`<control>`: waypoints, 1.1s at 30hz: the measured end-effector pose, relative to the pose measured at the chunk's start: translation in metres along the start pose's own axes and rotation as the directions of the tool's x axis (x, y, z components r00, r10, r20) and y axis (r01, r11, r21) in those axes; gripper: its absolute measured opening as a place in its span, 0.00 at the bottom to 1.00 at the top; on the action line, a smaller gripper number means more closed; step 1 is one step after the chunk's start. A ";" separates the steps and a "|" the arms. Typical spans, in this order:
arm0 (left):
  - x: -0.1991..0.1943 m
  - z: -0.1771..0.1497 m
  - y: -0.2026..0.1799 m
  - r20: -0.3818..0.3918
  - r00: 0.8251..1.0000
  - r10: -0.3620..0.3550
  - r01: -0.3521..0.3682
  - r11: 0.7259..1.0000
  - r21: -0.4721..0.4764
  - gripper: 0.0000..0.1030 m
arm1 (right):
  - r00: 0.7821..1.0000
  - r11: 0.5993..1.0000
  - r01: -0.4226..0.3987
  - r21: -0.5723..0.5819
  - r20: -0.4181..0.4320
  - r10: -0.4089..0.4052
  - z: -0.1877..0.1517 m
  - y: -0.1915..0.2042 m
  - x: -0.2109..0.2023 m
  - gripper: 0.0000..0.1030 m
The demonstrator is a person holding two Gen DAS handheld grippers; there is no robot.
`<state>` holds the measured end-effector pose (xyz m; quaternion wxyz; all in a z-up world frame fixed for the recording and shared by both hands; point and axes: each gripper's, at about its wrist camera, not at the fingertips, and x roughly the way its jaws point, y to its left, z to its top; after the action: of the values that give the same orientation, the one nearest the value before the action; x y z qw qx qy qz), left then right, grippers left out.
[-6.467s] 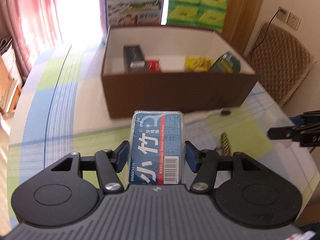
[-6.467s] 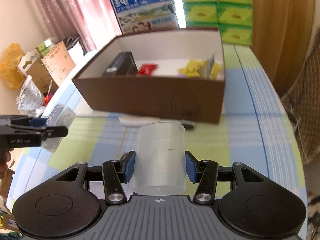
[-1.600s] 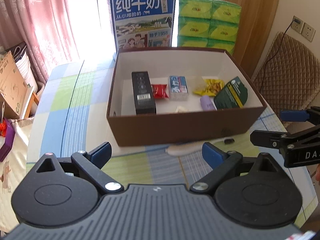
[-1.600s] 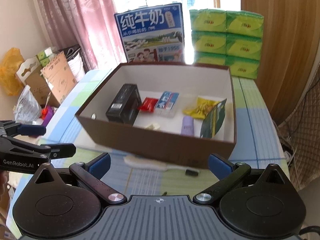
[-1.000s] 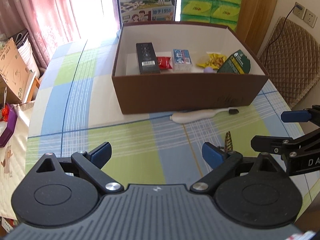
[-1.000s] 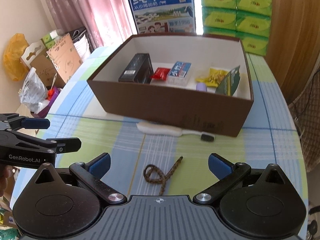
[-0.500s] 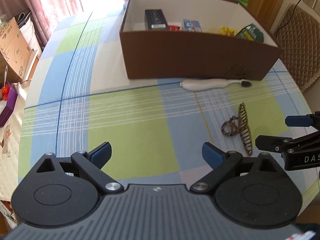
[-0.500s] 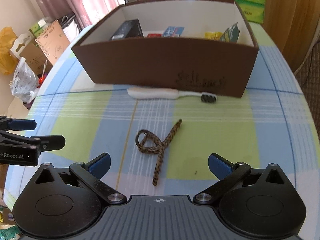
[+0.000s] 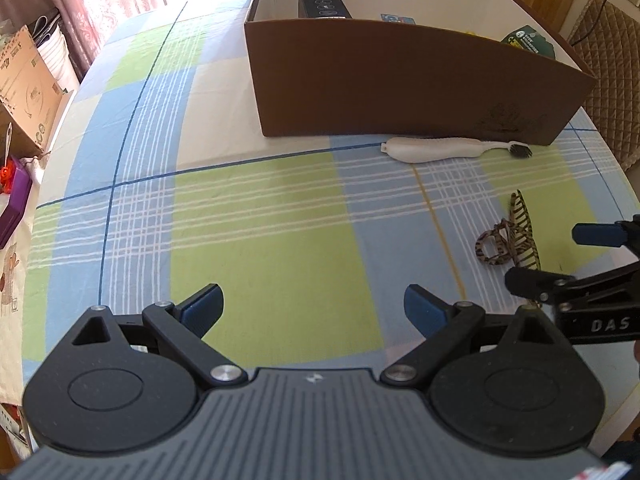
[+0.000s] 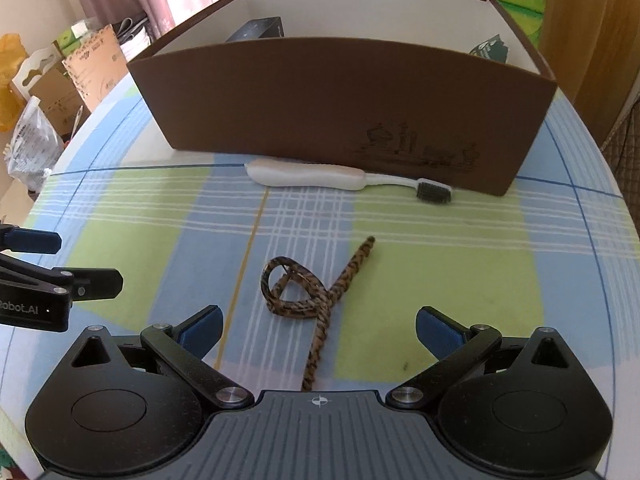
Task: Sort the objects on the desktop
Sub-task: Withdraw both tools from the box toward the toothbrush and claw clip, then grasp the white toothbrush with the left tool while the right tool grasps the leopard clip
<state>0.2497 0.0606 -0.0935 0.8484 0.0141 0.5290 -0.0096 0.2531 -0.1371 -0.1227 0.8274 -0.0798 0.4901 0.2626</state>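
Sunlit and cluttered at its edges, the room frames our bench [image 9: 248, 216], spread with a blue, green and white plaid cloth. Between the open fingers of our right hand-held gripper [image 10: 318, 330] lies the tortoiseshell hair clip [image 10: 316, 300], flat on the cloth, its long toothed arm pointing back under the gripper body. Half a second ago it sat further ahead of the pads; now the right gripper has come down low over it and the clip sits just short of the blue pads, not yet touched.

Beyond the clip, the white toothbrush [image 10: 340, 178] rests along the front wall of the brown box [image 10: 344, 120], just beside it. Inside the box we can make out only a black carton [image 9: 324, 4] and a green packet [image 9: 530, 42] above the wall.

Our left hand-held gripper [image 9: 314, 310] is empty too, fingers wide apart, over bare cloth well left of the clip. A second back both grippers looked into the box; they have since dropped toward the bench. We judge two loose things remain, and the clip is next.
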 end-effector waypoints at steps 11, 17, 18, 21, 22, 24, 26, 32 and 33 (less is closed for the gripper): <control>0.018 0.012 -0.001 -0.016 1.000 -0.010 0.010 1.000 0.026 0.92 | 1.000 1.000 -0.001 0.028 -0.018 0.002 0.005 -0.006 0.023 0.68; 0.026 0.023 -0.012 0.026 0.997 -0.075 0.073 0.993 0.093 0.92 | 1.000 1.000 -0.008 0.019 -0.006 0.008 0.004 -0.018 0.017 0.36; 0.027 0.026 -0.015 0.038 0.995 -0.095 0.091 0.989 0.114 0.92 | 1.000 1.000 -0.006 0.024 -0.006 0.007 0.003 -0.023 0.016 0.36; 0.031 0.033 -0.026 0.078 0.986 -0.149 0.132 0.972 0.193 0.92 | 1.000 0.998 0.014 0.056 -0.012 -0.013 -0.001 -0.042 0.009 0.36; 0.032 0.036 -0.029 0.092 0.982 -0.166 0.143 0.965 0.218 0.92 | 1.000 0.998 0.023 0.066 -0.012 -0.022 -0.002 -0.048 0.007 0.36; 0.039 0.043 -0.033 0.111 0.972 -0.207 0.173 0.950 0.260 0.91 | 0.999 0.994 0.051 0.095 -0.014 -0.050 -0.006 -0.065 0.001 0.36; 0.047 0.051 -0.037 0.118 0.965 -0.234 0.191 0.936 0.295 0.91 | 0.998 0.989 0.070 0.127 -0.017 -0.068 -0.009 -0.081 -0.005 0.37; 0.072 0.065 -0.051 0.119 0.956 -0.268 0.203 0.897 0.392 0.89 | 0.991 0.966 0.135 0.220 -0.027 -0.133 -0.021 -0.126 -0.023 0.37; 0.076 0.067 -0.054 0.112 0.956 -0.272 0.207 0.892 0.401 0.88 | 0.989 0.963 0.145 0.229 -0.029 -0.142 -0.023 -0.130 -0.027 0.37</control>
<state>0.3415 0.0047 -0.1334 0.8622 0.1142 0.4423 -0.2191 0.2922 -0.2656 -0.1277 0.8449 -0.0202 0.5151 0.1427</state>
